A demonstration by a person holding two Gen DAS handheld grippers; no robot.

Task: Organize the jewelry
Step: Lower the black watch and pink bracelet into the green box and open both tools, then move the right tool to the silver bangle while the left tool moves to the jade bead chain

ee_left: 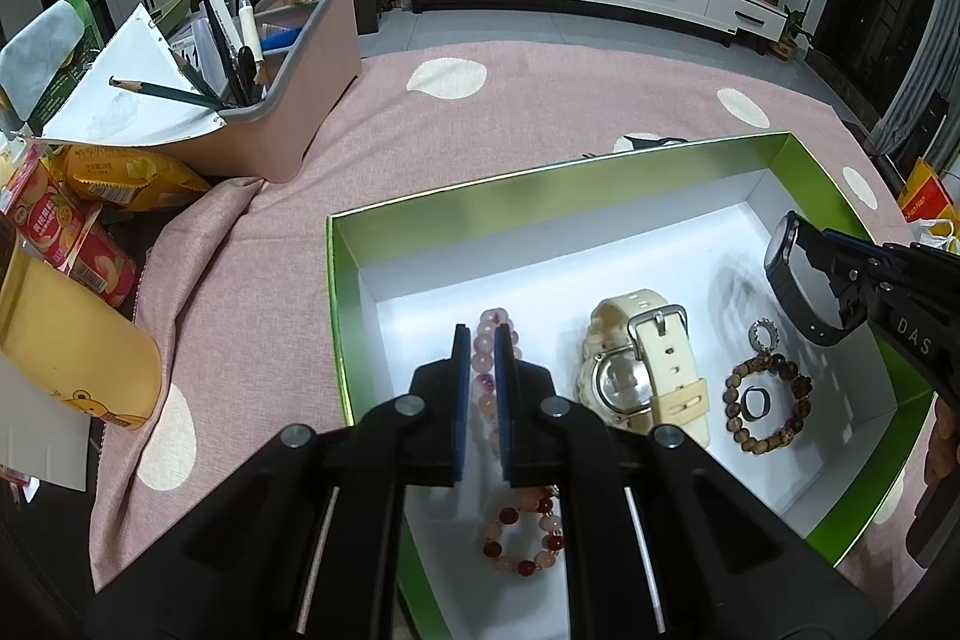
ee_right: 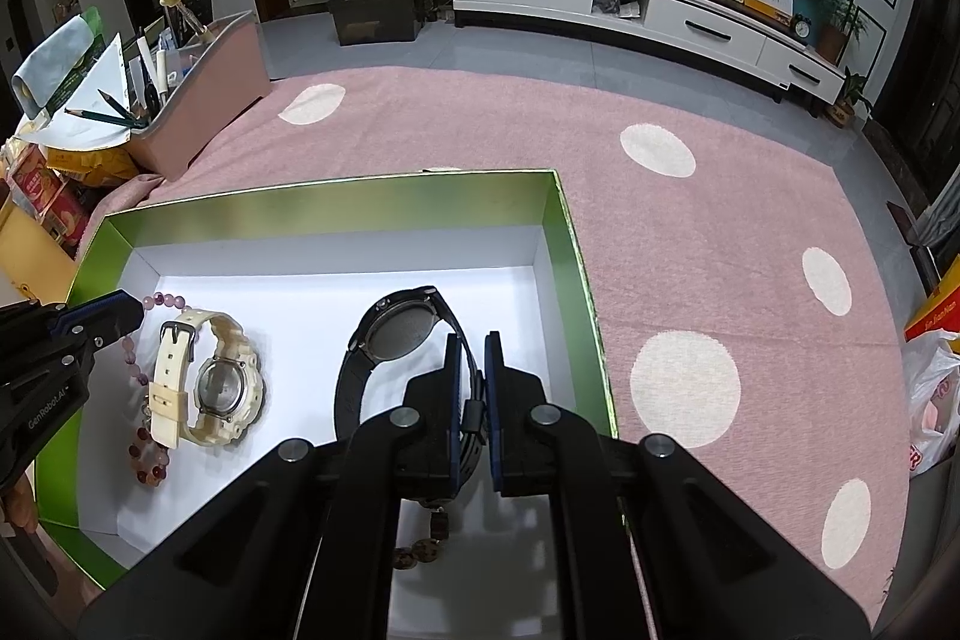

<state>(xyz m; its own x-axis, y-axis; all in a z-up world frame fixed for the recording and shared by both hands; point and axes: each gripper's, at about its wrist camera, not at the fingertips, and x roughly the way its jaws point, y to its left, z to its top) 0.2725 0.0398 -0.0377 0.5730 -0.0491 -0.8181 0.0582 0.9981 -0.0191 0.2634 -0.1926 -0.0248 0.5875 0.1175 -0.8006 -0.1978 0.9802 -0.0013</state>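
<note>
A green box (ee_left: 804,172) with a white floor lies on the pink dotted cloth. My left gripper (ee_left: 485,334) is shut on a pink bead bracelet (ee_left: 522,538) at the box's left side; the beads run between its pads. My right gripper (ee_right: 474,340) is shut on the strap of a black watch (ee_right: 396,325), which hangs just above the floor at the right and casts a shadow. In the box lie a cream watch (ee_left: 651,376), a brown bead bracelet (ee_left: 735,382) and, inside its loop, a black ring (ee_left: 755,402). The left wrist view shows the right gripper (ee_left: 804,235); the right wrist view shows the left gripper (ee_right: 135,310).
A pink desk organiser (ee_left: 300,100) with pencils and pens stands at the back left. Snack packets (ee_left: 72,232) and a yellow cup (ee_left: 78,352) crowd the left edge. An orange box (ee_right: 936,304) and a plastic bag (ee_right: 936,400) sit to the right of the cloth.
</note>
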